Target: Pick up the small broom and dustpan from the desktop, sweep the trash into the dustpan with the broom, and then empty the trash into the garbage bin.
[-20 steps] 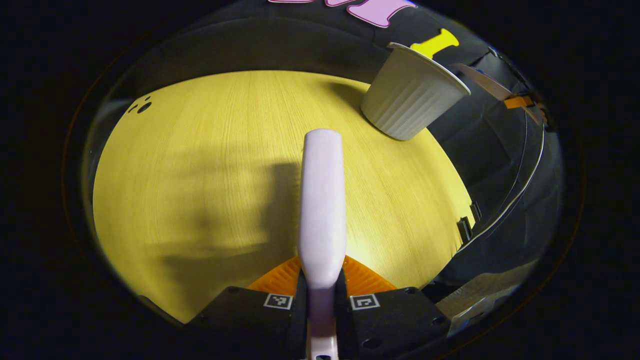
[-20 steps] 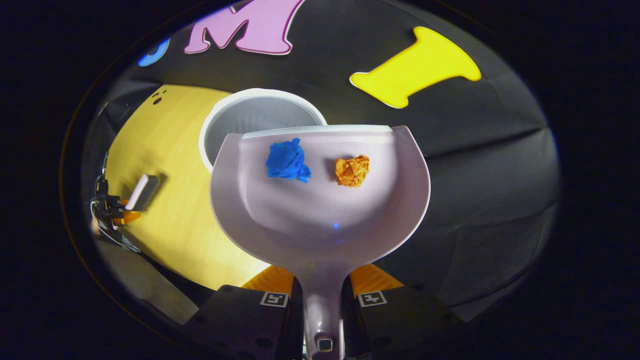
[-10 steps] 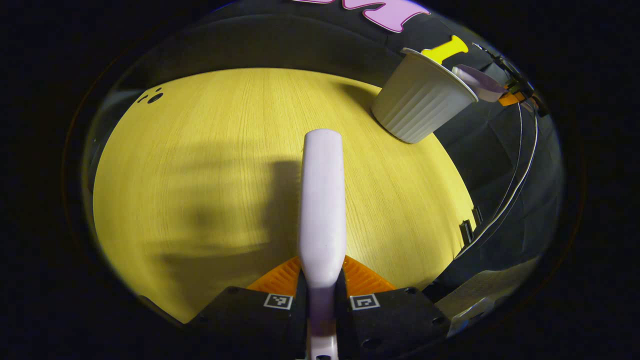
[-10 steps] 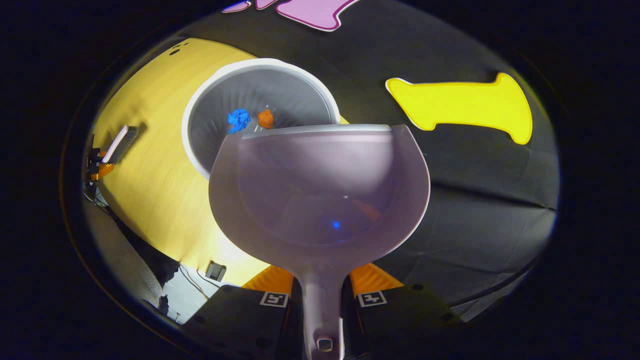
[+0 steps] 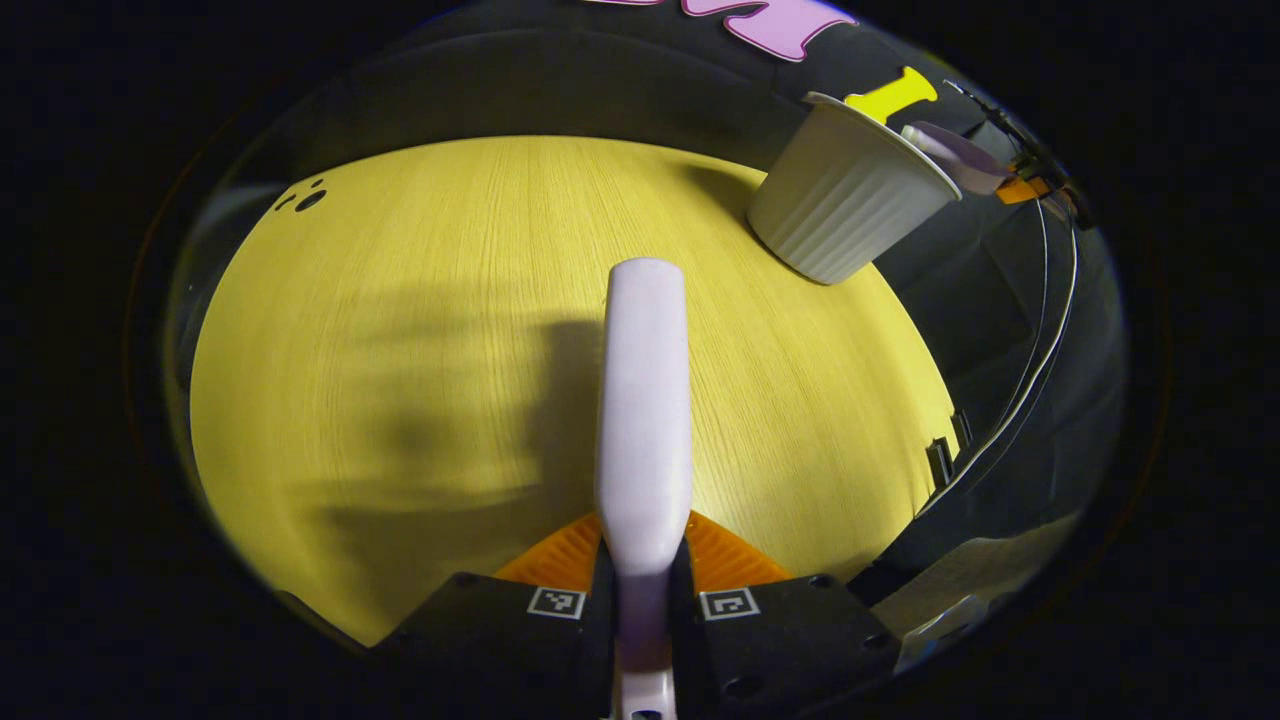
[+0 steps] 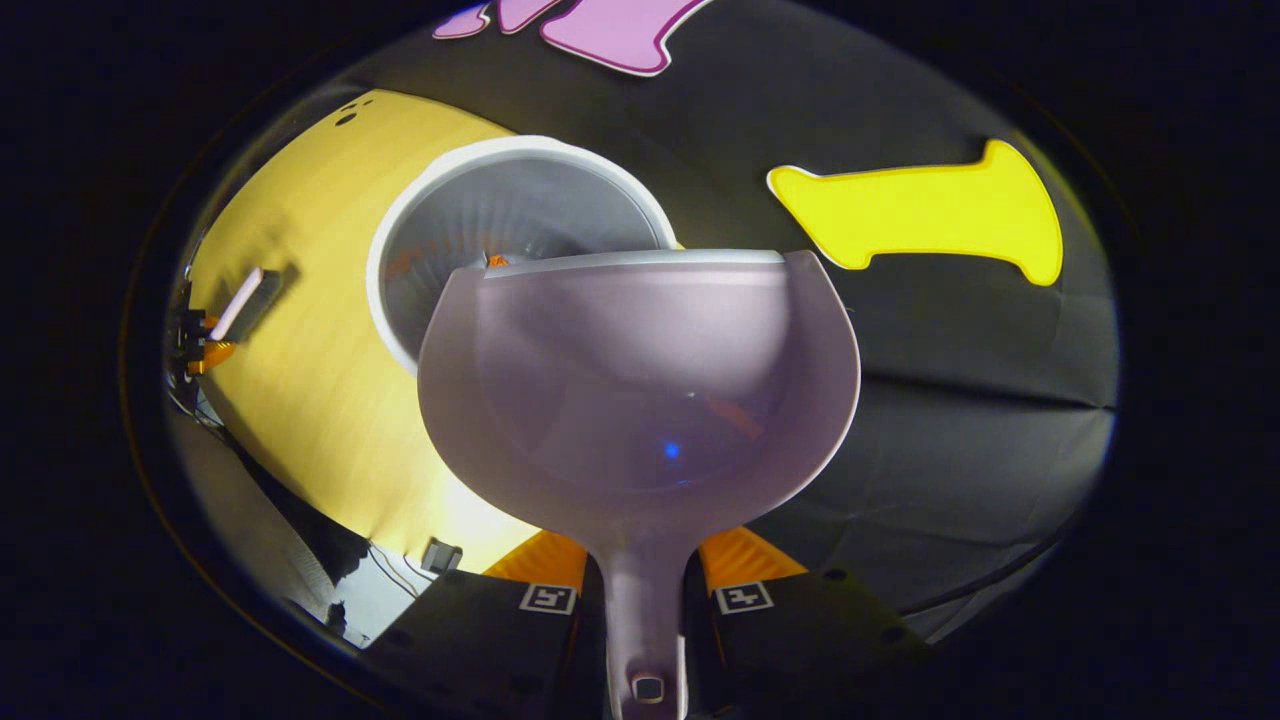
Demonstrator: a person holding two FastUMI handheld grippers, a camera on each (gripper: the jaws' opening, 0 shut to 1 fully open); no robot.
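Between the two fingers of the left gripper (image 5: pixel 643 590), in the left gripper view, sits the pale lilac plastic handle of the small broom (image 5: pixel 645 400); both fingers press on it from either side, and it runs straight ahead of them, held above the yellow wood-grain desktop (image 5: pixel 420 330). Its bristles are hidden from this camera. No scraps of trash lie on the part of the desktop ahead of these fingers, so the sweeping looks finished. Far ahead and to the right of the fingers stands the white ribbed plastic garbage bin (image 5: pixel 845 200), and just past its rim the pale dustpan (image 5: pixel 955 157) shows, tilted over it. Turning to the right gripper view, the right gripper (image 6: pixel 645 600) is closed on the stem of the lilac plastic dustpan (image 6: pixel 640 390), one finger on each side, and the pan spreads out directly ahead of them with its front lip over the near edge of the bin (image 6: pixel 500 215). The pan's bowl is bare, and a sliver of orange, seemingly trash, peeks inside the bin just beyond the lip; what else lies at the bottom is hidden by the pan. Far to the left of these fingers the broom and its gripper (image 6: pixel 215 325) show over the desktop. By my reading the emptying is done, and little is left beyond perhaps setting the tools down.
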